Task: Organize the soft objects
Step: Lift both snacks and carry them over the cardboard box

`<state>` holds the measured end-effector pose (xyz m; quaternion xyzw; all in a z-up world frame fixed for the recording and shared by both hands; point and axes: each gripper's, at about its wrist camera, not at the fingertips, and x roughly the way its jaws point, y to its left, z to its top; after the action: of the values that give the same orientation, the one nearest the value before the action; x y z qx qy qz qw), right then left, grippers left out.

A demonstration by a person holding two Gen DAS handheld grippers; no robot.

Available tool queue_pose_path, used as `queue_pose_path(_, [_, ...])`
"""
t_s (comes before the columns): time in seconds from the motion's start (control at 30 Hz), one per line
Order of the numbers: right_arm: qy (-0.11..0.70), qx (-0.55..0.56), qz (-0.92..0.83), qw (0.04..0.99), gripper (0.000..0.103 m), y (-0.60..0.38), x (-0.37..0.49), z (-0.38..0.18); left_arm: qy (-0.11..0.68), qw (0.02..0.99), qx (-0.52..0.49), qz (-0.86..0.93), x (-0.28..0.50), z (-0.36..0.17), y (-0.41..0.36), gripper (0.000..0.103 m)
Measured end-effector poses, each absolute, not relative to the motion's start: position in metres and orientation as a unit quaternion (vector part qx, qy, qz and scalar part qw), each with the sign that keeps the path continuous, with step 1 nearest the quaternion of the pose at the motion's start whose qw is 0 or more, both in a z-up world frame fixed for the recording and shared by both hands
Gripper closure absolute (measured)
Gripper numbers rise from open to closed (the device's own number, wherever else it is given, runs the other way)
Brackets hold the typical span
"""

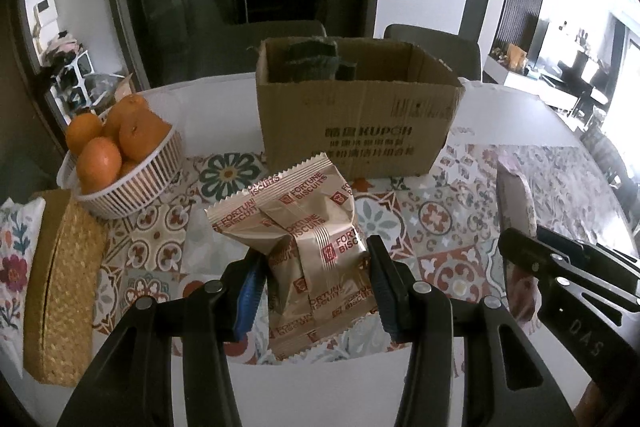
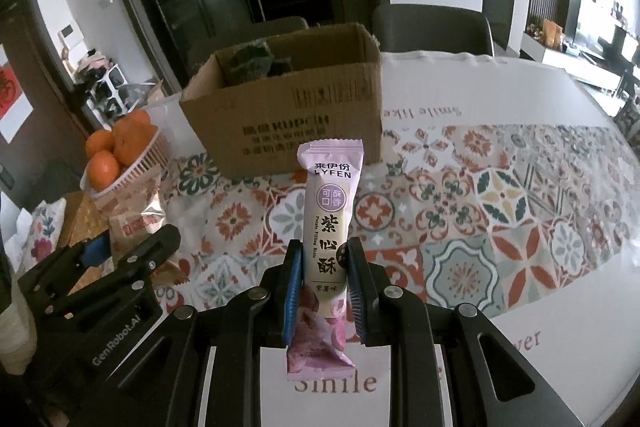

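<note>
My left gripper [image 1: 316, 287] is shut on a crumpled gold "Fortune Biscuits" packet [image 1: 304, 239] and holds it above the patterned tablecloth. My right gripper [image 2: 323, 291] is shut on a long pink "Lyfen" purple-filling snack bar [image 2: 329, 227], held upright. An open cardboard box [image 1: 356, 119] stands behind both on the table, with dark green soft items [image 1: 316, 61] inside; it also shows in the right wrist view [image 2: 288, 111]. The right gripper shows at the right edge of the left wrist view [image 1: 560, 267], and the left gripper at the lower left of the right wrist view [image 2: 100, 267].
A white basket of oranges [image 1: 120, 163] stands at the left, next to a woven straw box [image 1: 60, 283] and a floral cushion [image 1: 16, 259]. Dark chairs [image 2: 432, 27] stand behind the table. The tablecloth [image 2: 500, 195] spreads out to the right.
</note>
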<state>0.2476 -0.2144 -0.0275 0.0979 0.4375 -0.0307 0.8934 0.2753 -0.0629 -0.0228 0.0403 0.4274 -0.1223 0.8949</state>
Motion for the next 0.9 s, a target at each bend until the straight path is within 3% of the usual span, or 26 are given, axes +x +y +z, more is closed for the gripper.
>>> queue_pose_path(0.9, [0.407,0.082,-0.01,0.91,0.08,-0.227,0.341,0.029,0.414,0.898,0.049,-0.14,0.366,0.029,-0.084,0.055])
